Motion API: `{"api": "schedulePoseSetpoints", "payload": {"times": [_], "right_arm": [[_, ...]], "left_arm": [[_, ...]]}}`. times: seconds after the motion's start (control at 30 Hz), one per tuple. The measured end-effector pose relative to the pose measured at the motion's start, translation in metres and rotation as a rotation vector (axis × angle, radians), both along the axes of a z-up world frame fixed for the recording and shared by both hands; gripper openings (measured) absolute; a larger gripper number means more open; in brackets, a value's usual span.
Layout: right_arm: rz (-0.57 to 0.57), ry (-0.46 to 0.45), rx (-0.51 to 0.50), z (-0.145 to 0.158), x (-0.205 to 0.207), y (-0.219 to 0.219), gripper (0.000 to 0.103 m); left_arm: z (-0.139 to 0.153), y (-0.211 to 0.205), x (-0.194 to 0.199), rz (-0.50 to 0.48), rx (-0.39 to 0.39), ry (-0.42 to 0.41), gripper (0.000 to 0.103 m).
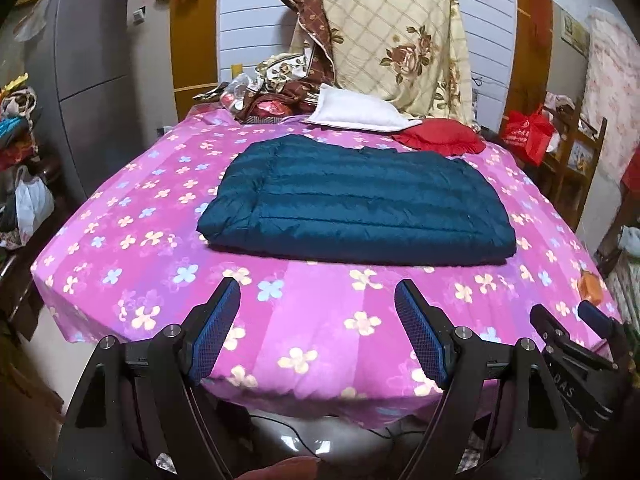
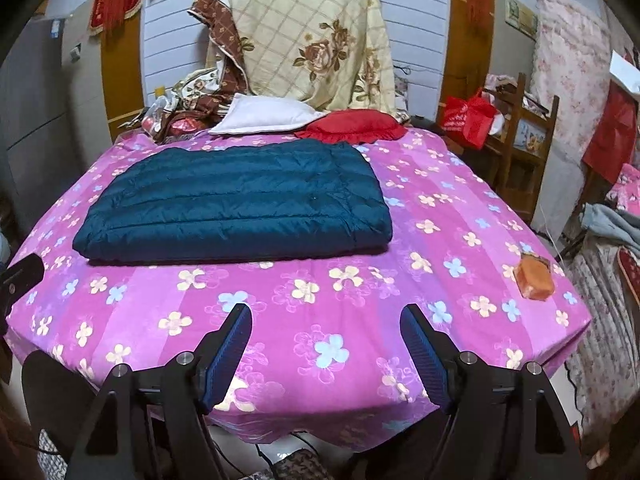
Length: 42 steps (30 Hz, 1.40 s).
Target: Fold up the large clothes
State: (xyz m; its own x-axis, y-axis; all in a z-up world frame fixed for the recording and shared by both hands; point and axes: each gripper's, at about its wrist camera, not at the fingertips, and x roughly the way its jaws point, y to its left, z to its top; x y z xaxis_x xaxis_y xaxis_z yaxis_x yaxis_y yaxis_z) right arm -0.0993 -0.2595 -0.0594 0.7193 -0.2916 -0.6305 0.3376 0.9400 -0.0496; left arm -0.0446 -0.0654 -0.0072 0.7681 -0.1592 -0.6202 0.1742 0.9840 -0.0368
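A dark teal quilted down jacket (image 1: pixel 356 204) lies folded into a flat rectangle on the pink flowered bed sheet (image 1: pixel 320 328). It also shows in the right wrist view (image 2: pixel 240 204), left of centre. My left gripper (image 1: pixel 318 296) is open and empty, held over the bed's near edge, short of the jacket. My right gripper (image 2: pixel 326 320) is open and empty, also over the near edge, apart from the jacket. The right gripper's tip shows at the lower right of the left wrist view (image 1: pixel 568 320).
A white pillow (image 1: pixel 360 112), a red cushion (image 1: pixel 440 136) and a heap of flowered bedding (image 1: pixel 392 40) sit at the bed's far end. An orange packet (image 2: pixel 534 276) lies near the bed's right edge. A wooden chair with red bag (image 2: pixel 520 136) stands right; a grey fridge (image 1: pixel 92 72) left.
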Motion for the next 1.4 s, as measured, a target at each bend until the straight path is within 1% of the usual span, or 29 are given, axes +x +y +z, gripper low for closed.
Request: {"api": "schedulePoseSetpoints", "payload": {"times": [0.13, 0.3, 0.5, 0.67, 1.2, 1.4], "right_arm": [[-0.007, 0.005, 0.018, -0.002, 0.001, -0.004, 0.074], [0.009, 0.024, 0.013, -0.006, 0.005, 0.001, 0.075], [0.011, 0.05, 0.02, -0.012, 0.01, 0.002, 0.075], [0.009, 0.063, 0.021, -0.014, 0.012, 0.002, 0.075], [0.019, 0.068, 0.015, -0.015, 0.013, 0.005, 0.075], [0.022, 0.074, 0.017, -0.017, 0.015, 0.007, 0.075]], "left_arm": [[0.0, -0.001, 0.0, -0.011, 0.007, -0.002, 0.08], [-0.002, -0.002, 0.003, -0.009, 0.02, 0.011, 0.08], [-0.005, -0.001, 0.007, 0.02, 0.046, 0.003, 0.08], [-0.01, 0.0, 0.012, 0.024, 0.055, 0.022, 0.08], [-0.022, -0.005, 0.018, 0.0, 0.059, 0.079, 0.08], [-0.023, -0.006, 0.018, 0.0, 0.06, 0.082, 0.08]]}}
